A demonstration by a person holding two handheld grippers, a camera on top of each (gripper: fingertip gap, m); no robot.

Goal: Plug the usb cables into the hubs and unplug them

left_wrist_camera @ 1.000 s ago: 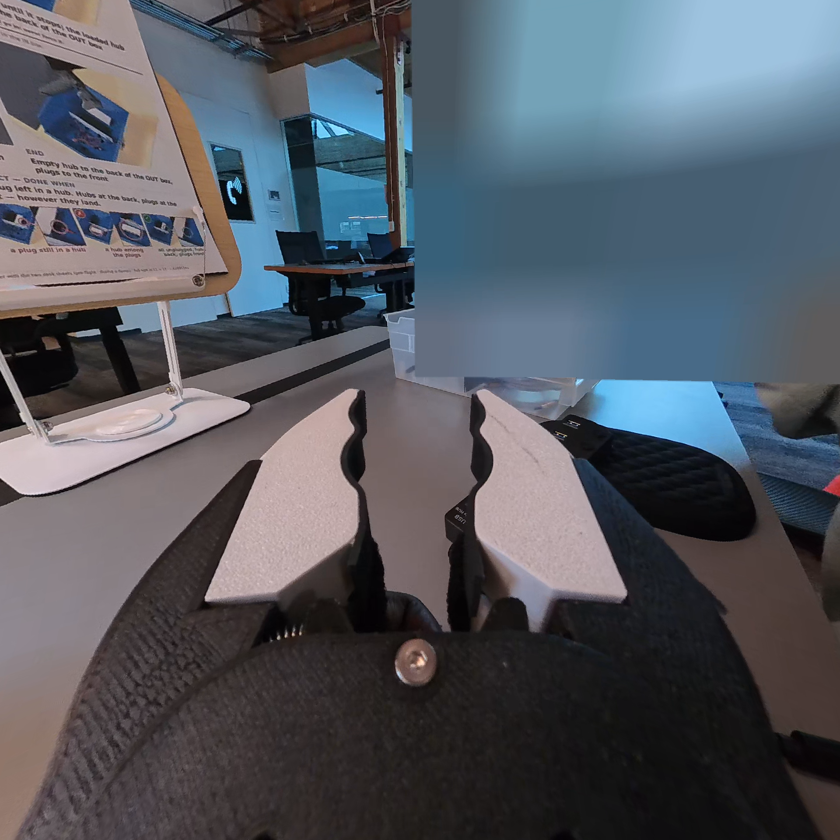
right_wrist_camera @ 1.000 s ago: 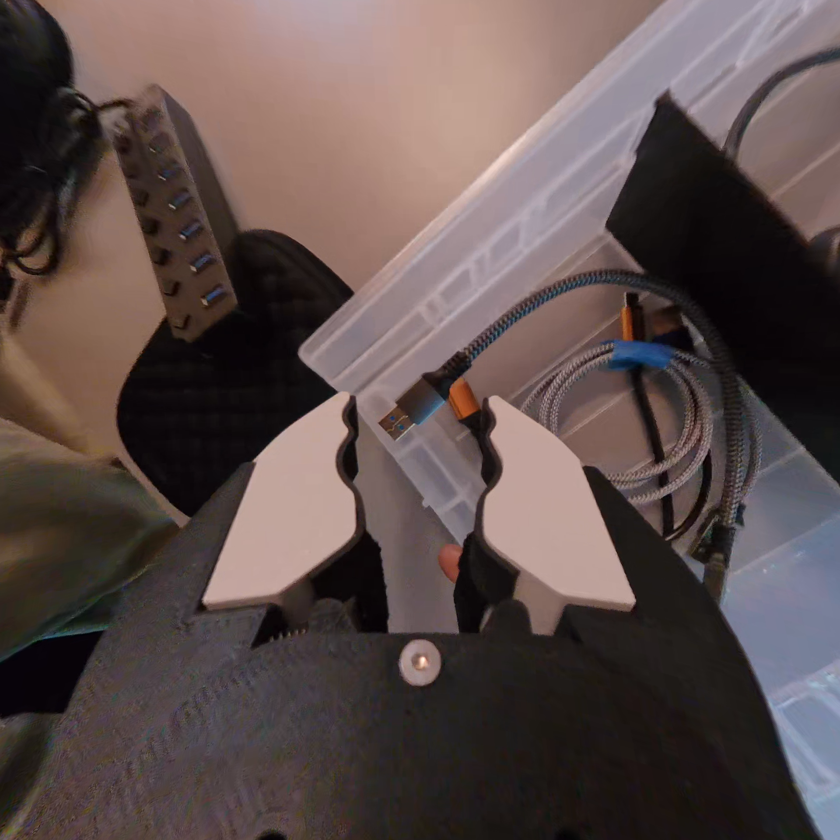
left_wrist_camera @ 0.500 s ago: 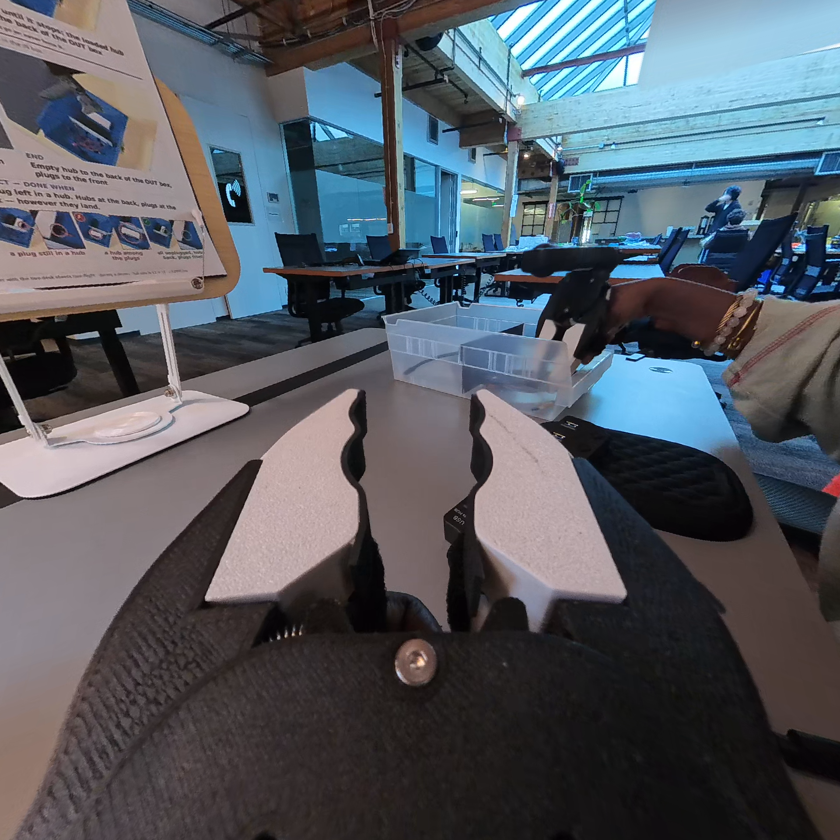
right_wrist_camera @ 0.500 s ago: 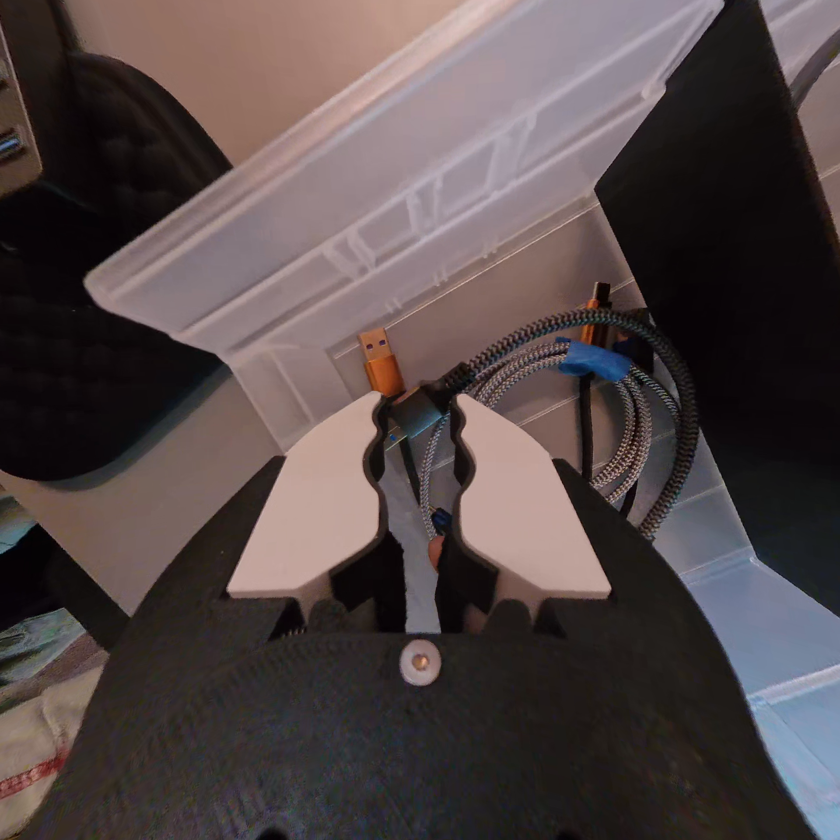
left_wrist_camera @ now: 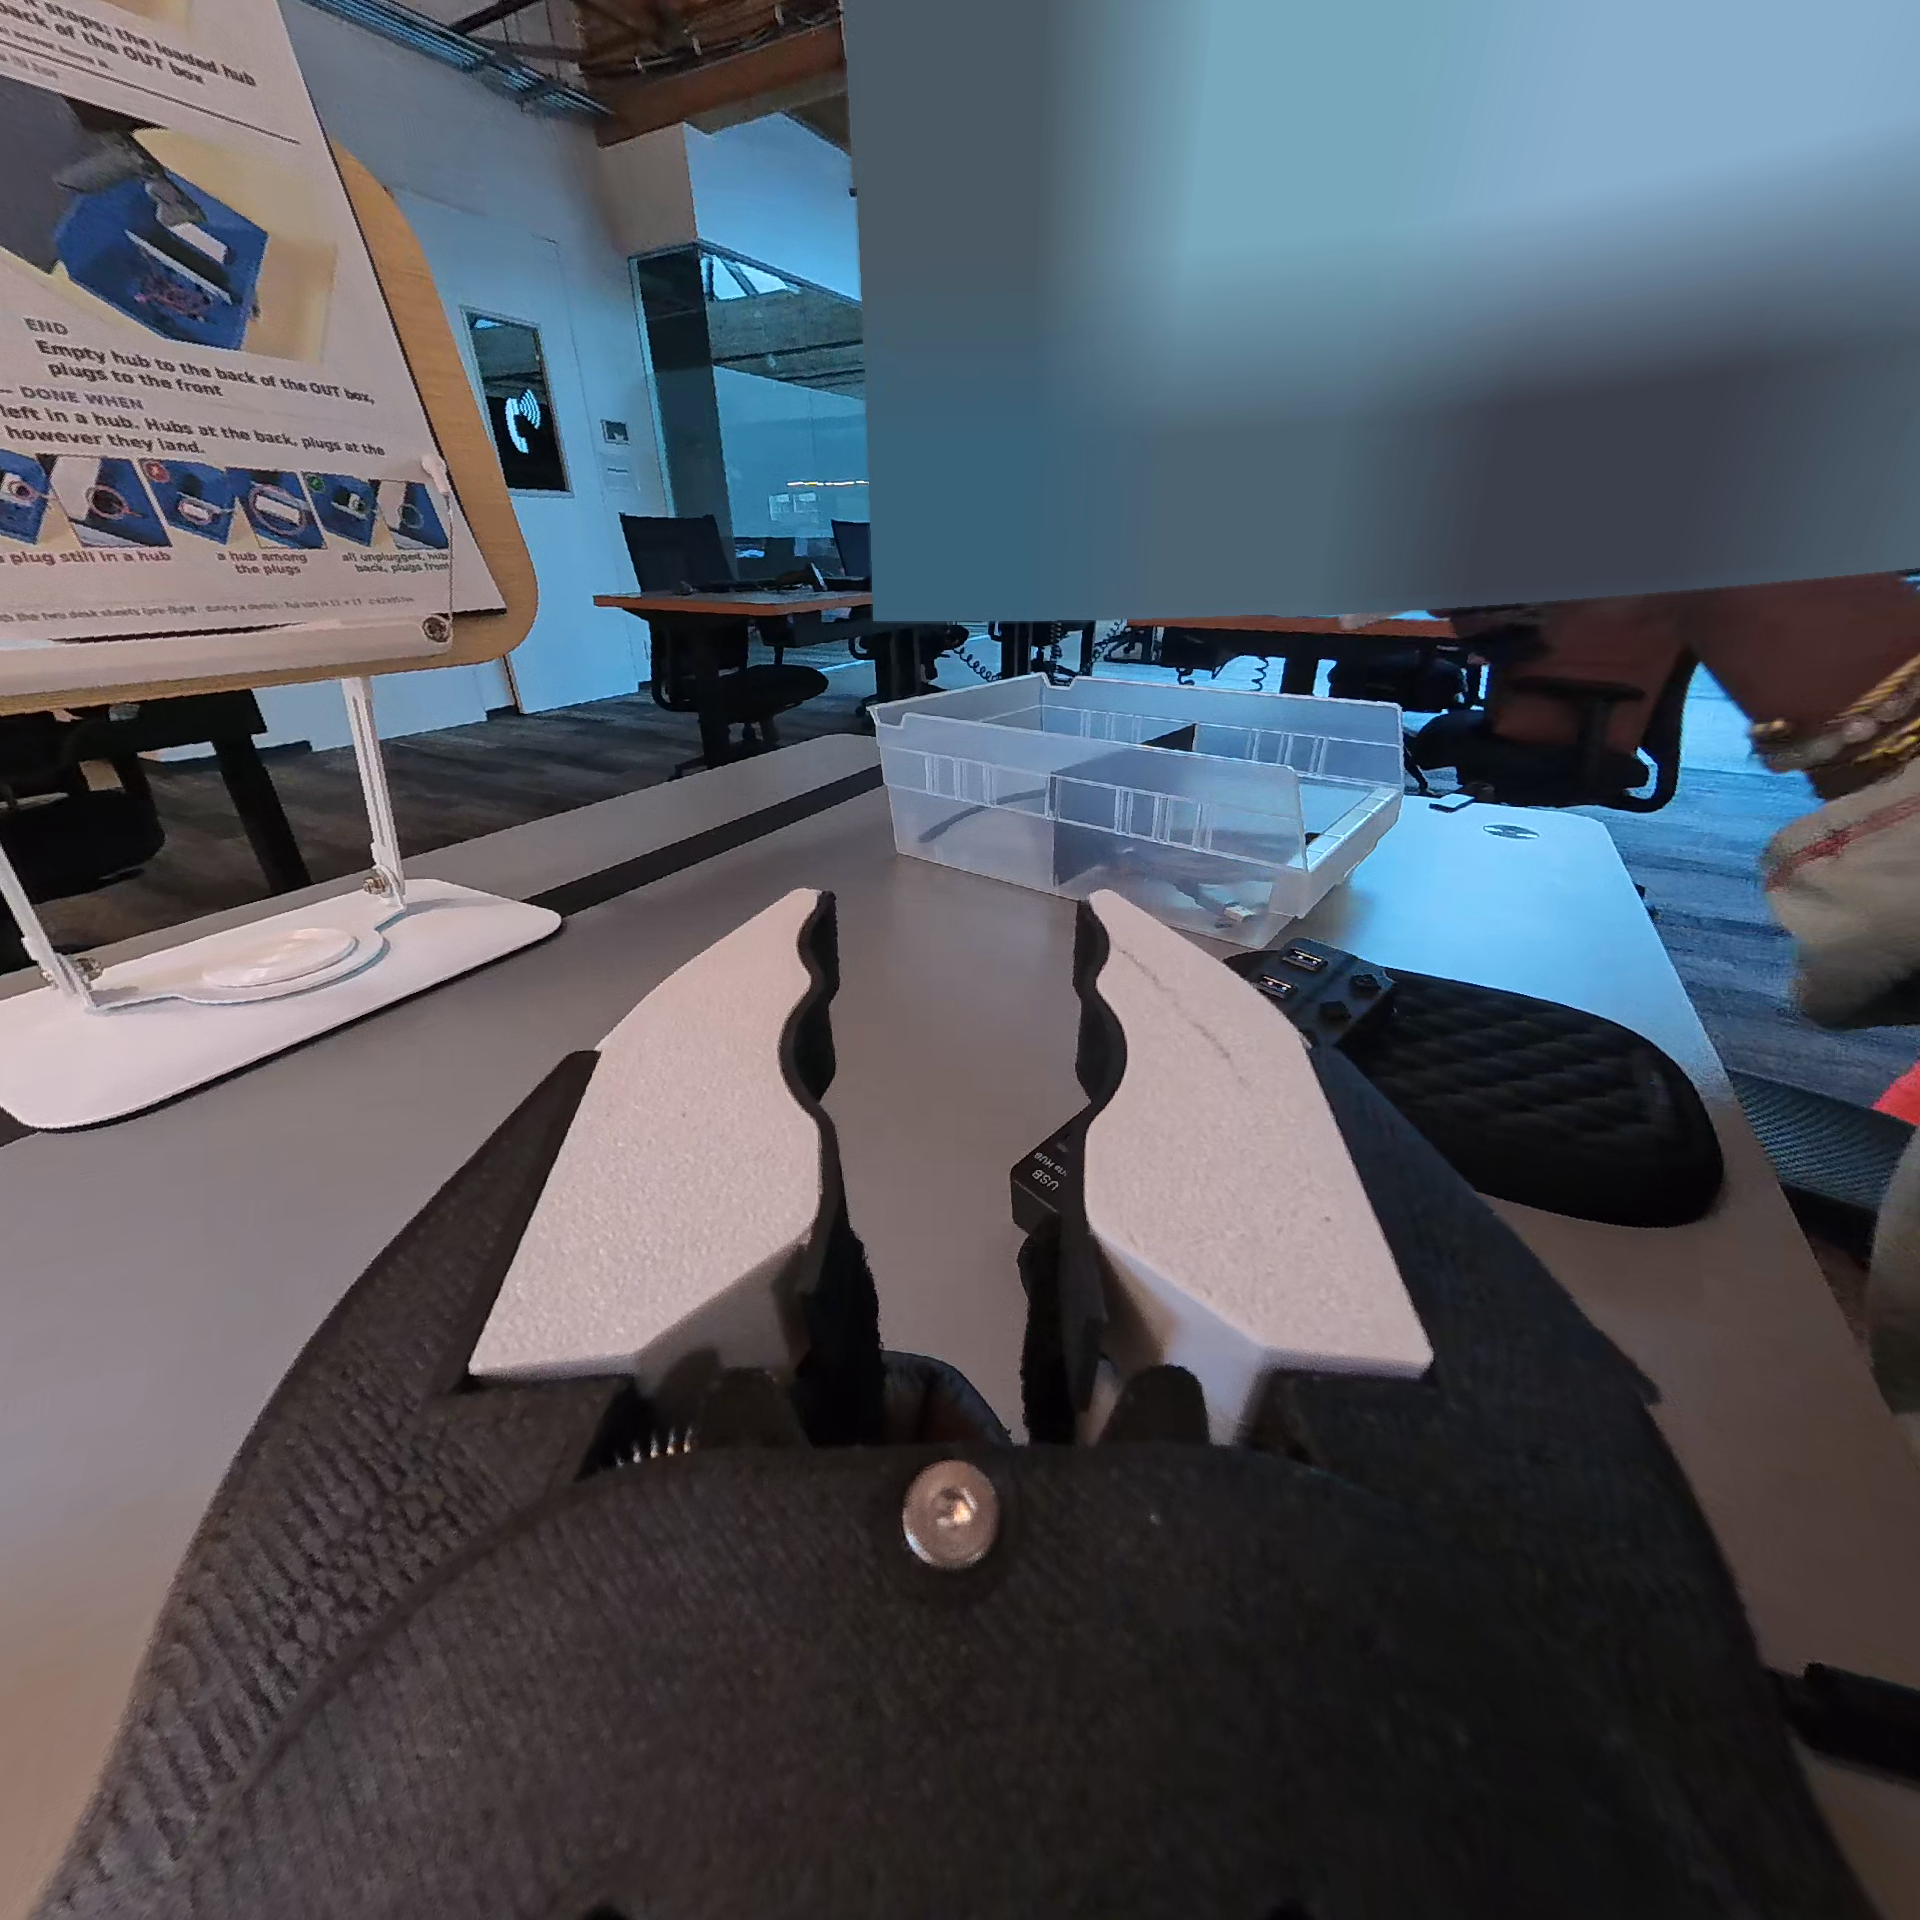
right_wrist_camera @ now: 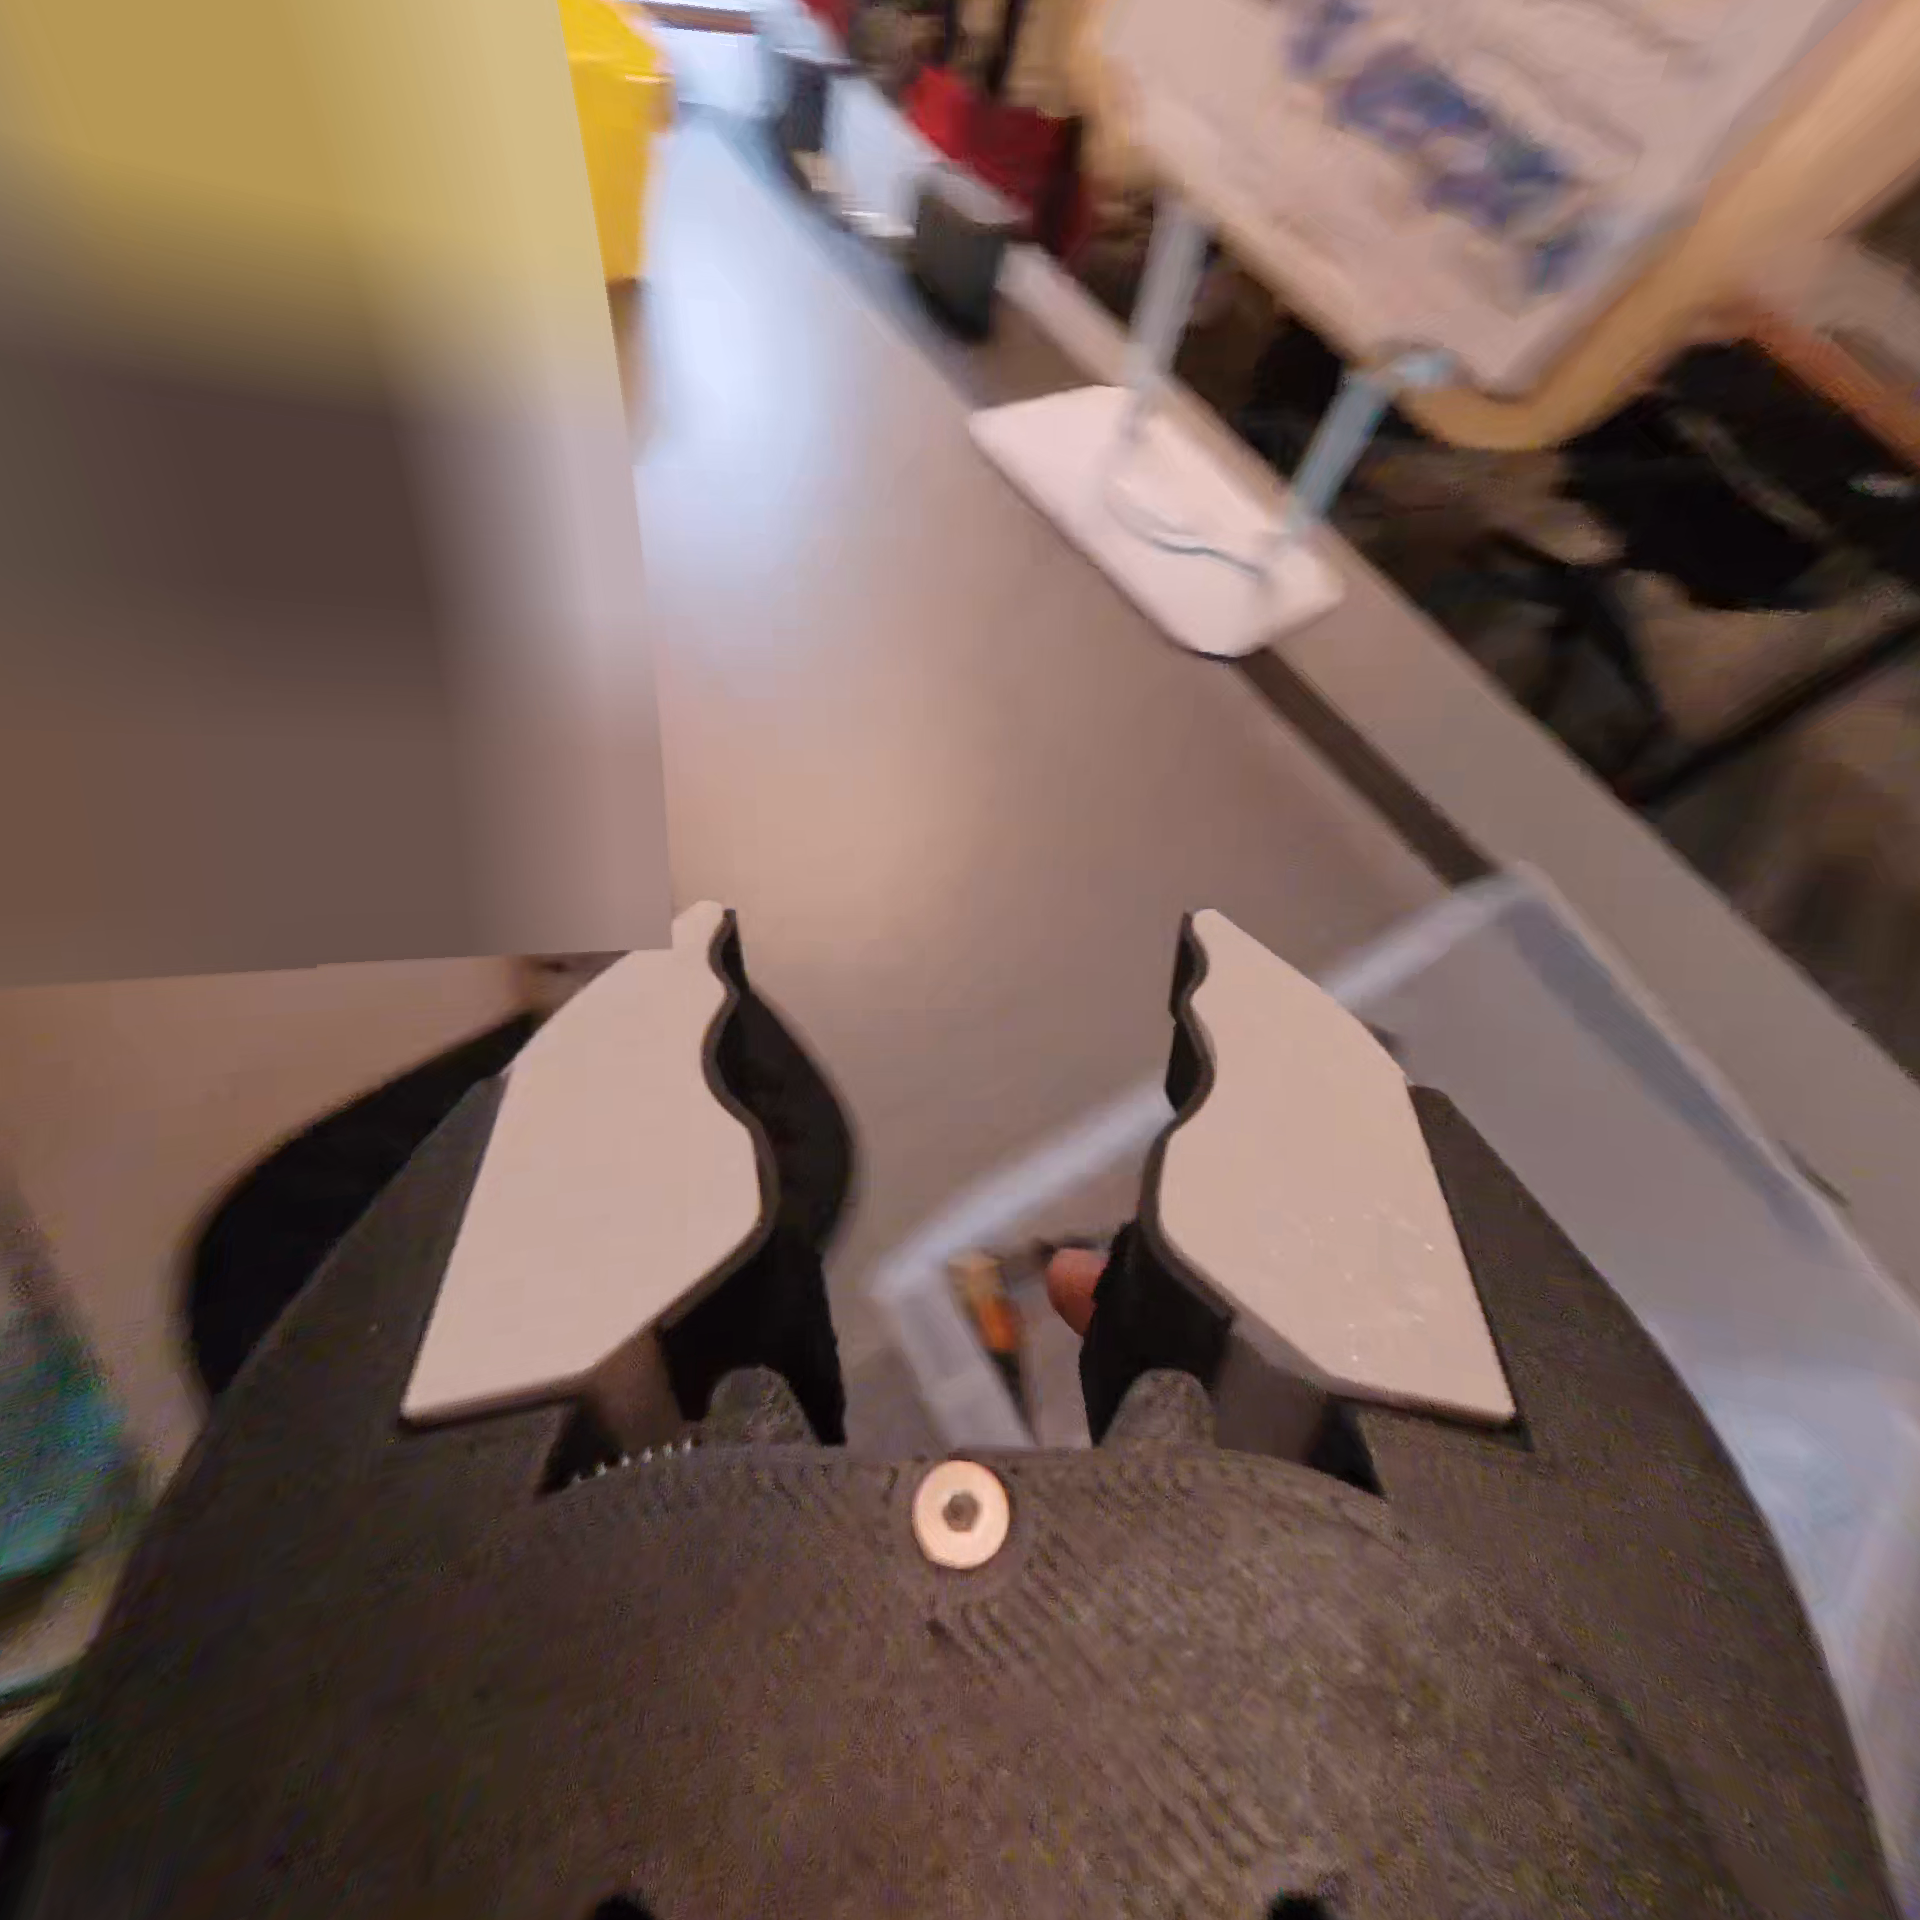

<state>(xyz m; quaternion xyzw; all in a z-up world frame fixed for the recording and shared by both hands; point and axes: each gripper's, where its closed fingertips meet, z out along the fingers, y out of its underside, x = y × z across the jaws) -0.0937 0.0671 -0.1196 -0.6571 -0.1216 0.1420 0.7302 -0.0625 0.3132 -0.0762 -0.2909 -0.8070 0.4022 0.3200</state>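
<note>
Left gripper [left_wrist_camera: 951, 914] parted, empty; right gripper [right_wrist_camera: 956, 935] wide, empty.

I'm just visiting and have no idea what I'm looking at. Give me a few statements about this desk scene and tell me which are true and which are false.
1. The right gripper has a cable clamped between its fingers. False: its fingers stand wide apart with nothing between them.
2. A clear plastic bin sits on the grey table beyond the left gripper. True.
3. The black hub lies inside the bin. False: it lies on the table, partly on a black quilted pad, outside the bin.
4. A sign stand with a white base stands to the left on the table. True.
5. The left gripper is shut tight. False: a gap shows between its fingers.
</note>
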